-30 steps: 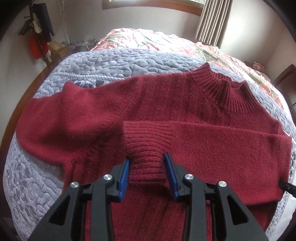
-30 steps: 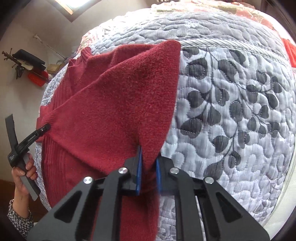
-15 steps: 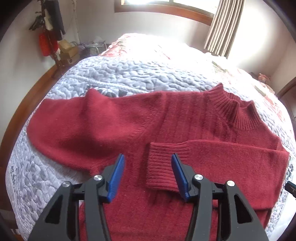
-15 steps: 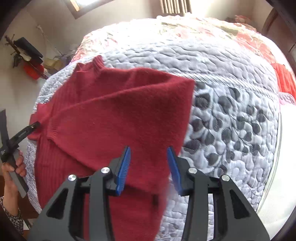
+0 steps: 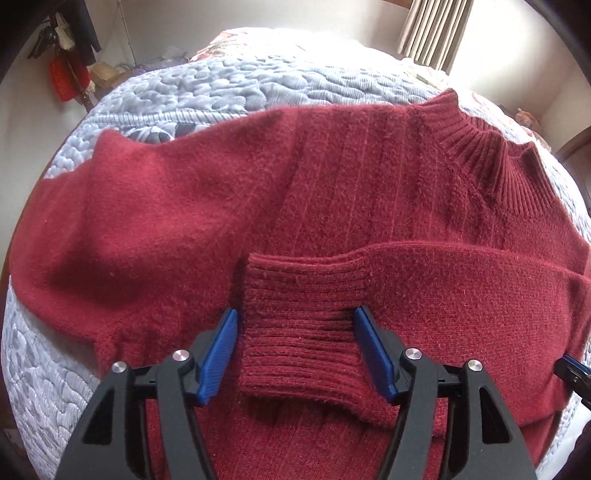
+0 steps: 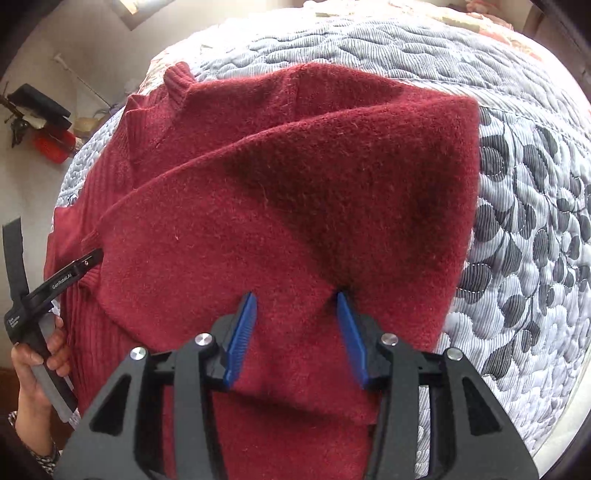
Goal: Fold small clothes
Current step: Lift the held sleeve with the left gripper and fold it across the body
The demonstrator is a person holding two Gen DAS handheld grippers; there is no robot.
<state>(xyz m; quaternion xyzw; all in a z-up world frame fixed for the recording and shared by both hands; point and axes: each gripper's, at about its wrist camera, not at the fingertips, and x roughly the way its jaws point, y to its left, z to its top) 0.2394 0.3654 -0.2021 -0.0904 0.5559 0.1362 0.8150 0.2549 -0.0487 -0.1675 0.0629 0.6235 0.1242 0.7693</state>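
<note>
Dark red knit sweater (image 5: 369,206) lies flat on the bed's grey-blue quilted cover (image 5: 207,85), ribbed collar (image 5: 491,155) toward the far right in the left wrist view. One sleeve (image 5: 461,295) is folded across the body, its ribbed cuff (image 5: 299,332) lying on the chest panel. Other sleeve (image 5: 122,221) is out flat to the left, over the quilt.

Left claw (image 5: 297,347): spread wide, blue pads either side of the cuff, left pad clear of the knit, right pad at the cuff's edge. Pinching nothing.

Right claw (image 6: 295,332): also spread, both pads low over the folded sleeve near its fold, near the sweater's right edge. Can't tell if the pads touch the knit. Nothing pinched.

In the right wrist view the person's hand (image 6: 37,369) grips the left tool's handle at the frame's left edge. Leaf-print section of the quilt (image 6: 535,240) shows to the right of the sweater. Curtain (image 5: 432,33) hangs by the far wall.
</note>
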